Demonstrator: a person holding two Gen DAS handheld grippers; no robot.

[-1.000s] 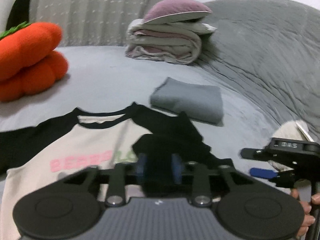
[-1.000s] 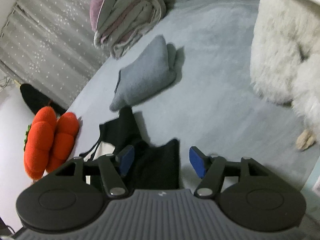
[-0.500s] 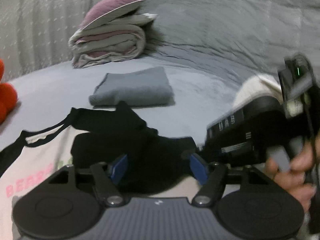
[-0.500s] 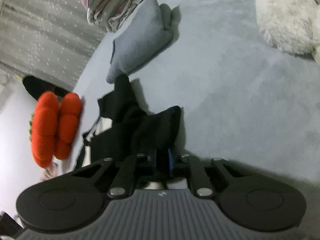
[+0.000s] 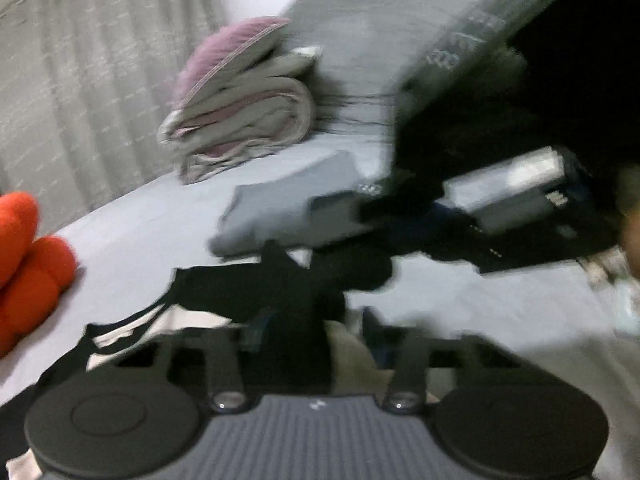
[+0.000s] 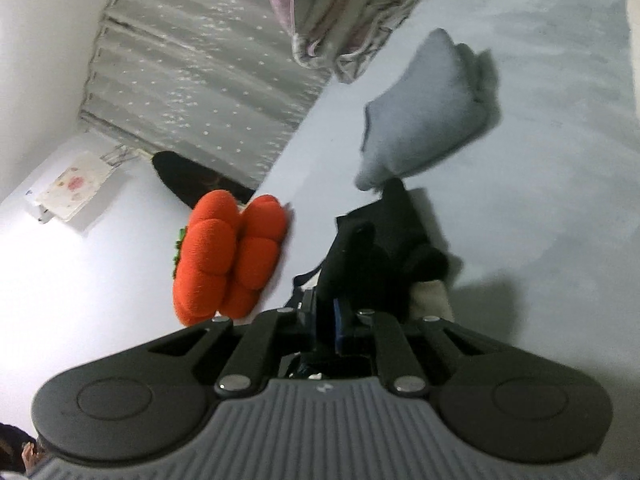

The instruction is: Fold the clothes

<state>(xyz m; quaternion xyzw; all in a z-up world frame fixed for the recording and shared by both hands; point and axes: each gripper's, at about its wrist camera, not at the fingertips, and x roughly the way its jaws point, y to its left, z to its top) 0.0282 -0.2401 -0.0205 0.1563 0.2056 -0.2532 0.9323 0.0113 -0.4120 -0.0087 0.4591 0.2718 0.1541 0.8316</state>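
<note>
The right tool [image 6: 327, 322] is clamped on the black sleeve [image 6: 372, 264] of the shirt [image 5: 132, 326] on the bed [image 6: 540, 160]. The left tool [image 5: 310, 330] stands apart; blur hides its hold, if any.

Open grey bedcover [image 6: 560, 160] lies to the right of the right claw [image 6: 326, 322], offering a free path there. Straight ahead of that claw, a folded grey garment [image 6: 424, 120] sits just beyond the black sleeve [image 6: 380, 256] caught between its closed fingers; a stack of bedding [image 6: 352, 12] stands farther on. An orange plush [image 6: 228, 256] blocks the near left. Ahead and right of the left claw [image 5: 310, 330], whose fingers stand apart, the right claw's body [image 5: 520, 216] crowds the passage; bare cover lies ahead left.
</note>
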